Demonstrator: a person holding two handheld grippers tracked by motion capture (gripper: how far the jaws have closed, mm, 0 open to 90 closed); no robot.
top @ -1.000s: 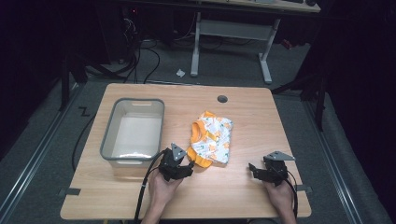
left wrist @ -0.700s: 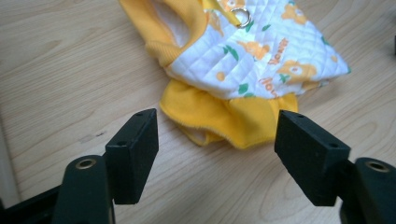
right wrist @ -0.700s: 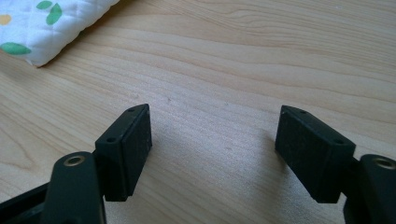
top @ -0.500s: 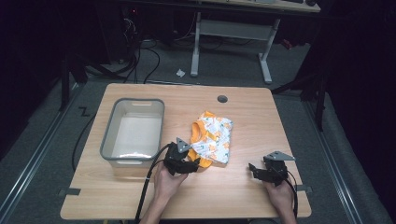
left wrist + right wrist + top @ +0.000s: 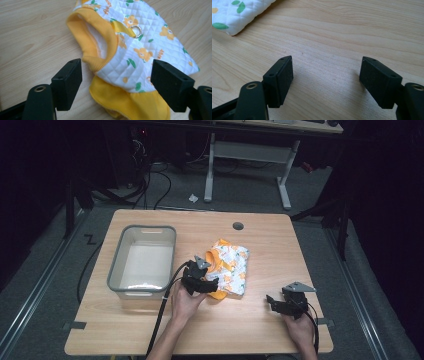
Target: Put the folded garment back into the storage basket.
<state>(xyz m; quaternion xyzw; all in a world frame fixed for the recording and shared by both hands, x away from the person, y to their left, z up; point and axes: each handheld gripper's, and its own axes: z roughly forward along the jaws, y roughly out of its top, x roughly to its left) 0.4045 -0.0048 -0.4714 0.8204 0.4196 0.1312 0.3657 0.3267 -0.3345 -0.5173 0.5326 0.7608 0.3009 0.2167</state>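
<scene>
A small quilted pet garment (image 5: 230,265), white with orange flowers and yellow trim, lies folded at the middle of the wooden table (image 5: 270,240). My left gripper (image 5: 201,279) is open at its near left edge. In the left gripper view the jaws straddle the garment (image 5: 130,50), whose yellow collar and hem lie between them, with a metal ring (image 5: 136,30) on top. My right gripper (image 5: 278,304) is open near the front right of the table, over bare wood. A corner of the garment (image 5: 237,12) shows at the upper left of the right gripper view.
A grey plastic bin (image 5: 142,261) stands empty on the left half of the table, just left of my left gripper. A round cable hole (image 5: 238,226) sits near the far edge. Beyond the table are desk legs (image 5: 285,185) and cables on a dark floor.
My left gripper has moved forward and right, from the bin's front corner onto the garment's near edge. The right gripper has stayed in place.
</scene>
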